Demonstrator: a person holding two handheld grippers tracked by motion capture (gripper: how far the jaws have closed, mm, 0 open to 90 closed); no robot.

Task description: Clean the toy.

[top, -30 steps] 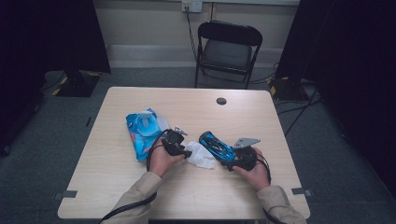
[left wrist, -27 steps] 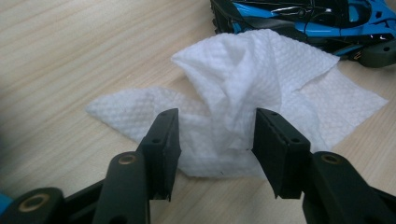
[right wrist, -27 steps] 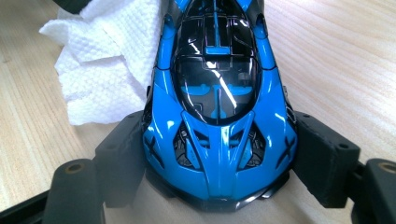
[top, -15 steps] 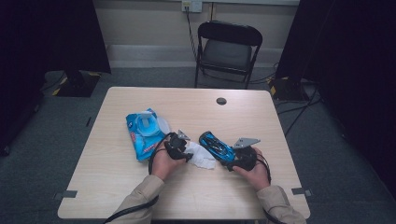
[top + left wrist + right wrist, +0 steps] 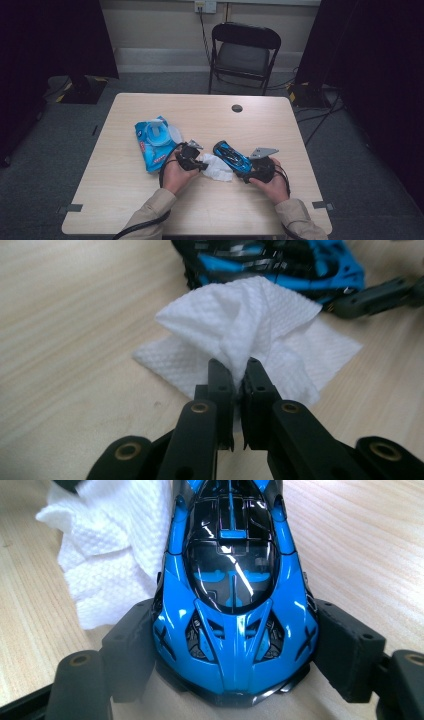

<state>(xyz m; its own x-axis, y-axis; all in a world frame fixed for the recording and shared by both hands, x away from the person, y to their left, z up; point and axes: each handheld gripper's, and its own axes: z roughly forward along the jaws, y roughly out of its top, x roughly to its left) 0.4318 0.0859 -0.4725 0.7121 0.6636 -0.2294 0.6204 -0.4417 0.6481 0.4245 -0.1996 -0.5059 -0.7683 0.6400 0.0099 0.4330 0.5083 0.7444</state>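
Pinching a bunched white wipe (image 5: 250, 335) between jaws that have just been closing, the left gripper (image 5: 239, 371) lifts part of the cloth off the wooden table (image 5: 150, 200), right beside a blue toy car (image 5: 232, 605). The right gripper (image 5: 232, 650) clamps the car's body from both sides, its jaws wide apart around the shell, with the car's far side touching the wipe. A blue pack of wipes (image 5: 152, 142) lies on the table just left of the left hand.

Blue toy car (image 5: 234, 625) clamped between the right gripper's (image 5: 235, 652) black pads, white wipe (image 5: 112, 555) touching its side
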